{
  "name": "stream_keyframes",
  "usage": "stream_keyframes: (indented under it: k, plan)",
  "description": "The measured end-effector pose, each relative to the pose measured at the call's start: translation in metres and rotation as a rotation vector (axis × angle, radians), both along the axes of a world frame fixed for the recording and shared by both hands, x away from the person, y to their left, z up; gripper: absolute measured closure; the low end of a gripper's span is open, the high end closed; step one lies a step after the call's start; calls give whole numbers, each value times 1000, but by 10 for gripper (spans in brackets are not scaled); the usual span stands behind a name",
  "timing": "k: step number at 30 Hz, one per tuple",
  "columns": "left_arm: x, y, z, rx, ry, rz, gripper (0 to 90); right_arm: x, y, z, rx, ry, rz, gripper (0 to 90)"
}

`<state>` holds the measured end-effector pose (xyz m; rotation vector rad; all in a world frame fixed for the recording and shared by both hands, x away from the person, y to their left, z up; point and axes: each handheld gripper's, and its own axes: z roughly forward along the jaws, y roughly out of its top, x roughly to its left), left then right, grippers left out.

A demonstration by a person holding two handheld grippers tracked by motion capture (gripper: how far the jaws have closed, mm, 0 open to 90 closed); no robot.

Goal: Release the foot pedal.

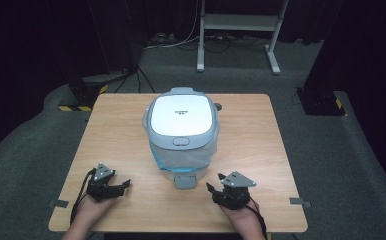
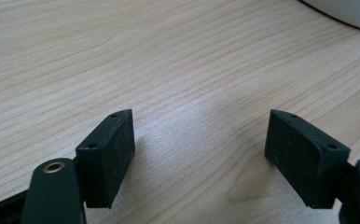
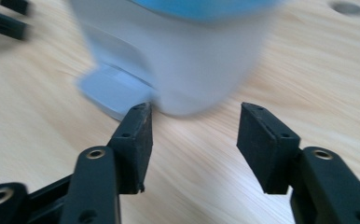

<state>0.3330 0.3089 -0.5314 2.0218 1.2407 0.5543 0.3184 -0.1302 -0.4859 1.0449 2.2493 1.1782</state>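
A white pedal bin (image 1: 182,131) with a grey-rimmed shut lid and a blue liner stands mid-table; its grey foot pedal (image 1: 185,180) points toward the near edge. My left gripper (image 1: 122,187) rests near the front left of the table, open, with bare wood between its pads (image 2: 115,149). My right gripper (image 1: 213,189) sits at the front right, open and empty, aimed at the bin's base (image 3: 178,70) and pedal (image 3: 110,91). The left gripper's jaws (image 3: 5,18) appear blurred at the top left of the right gripper view.
The wooden table (image 1: 111,130) has bare surface on both sides of the bin. A small round dark spot (image 3: 347,8) marks the wood beyond the bin. A white frame stand (image 1: 238,30) and dark equipment stand on the grey floor behind.
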Motion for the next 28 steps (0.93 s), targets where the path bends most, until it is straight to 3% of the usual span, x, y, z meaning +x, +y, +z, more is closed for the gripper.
stream_keyframes:
  k: [6,11,13,15,18,21,23,26,28]
  plan:
    - [-1,0,0,0,-1,2,245,21,-53,-14,-14,4,-164,315]
    - [-2,0,0,0,-2,-1,245,40,-87,-21,-37,35,-264,305]
    - [-2,0,0,0,-2,-1,245,45,-94,-23,-54,38,-282,298]
    - [-1,0,0,0,-2,1,245,50,-99,-27,-59,75,-297,305]
    - [-2,0,0,0,-2,3,246,54,-103,-36,-60,68,-361,269]
    - [-2,0,0,-1,-3,7,247,58,-103,-40,-82,137,-345,251]
    - [-2,0,0,0,-2,6,248,58,-101,-41,-93,134,-339,250]
    - [-2,0,0,0,-1,-5,249,55,-96,-40,-81,127,-365,338]
    - [-2,0,0,-1,-2,-12,249,52,-90,-40,-81,125,-359,327]
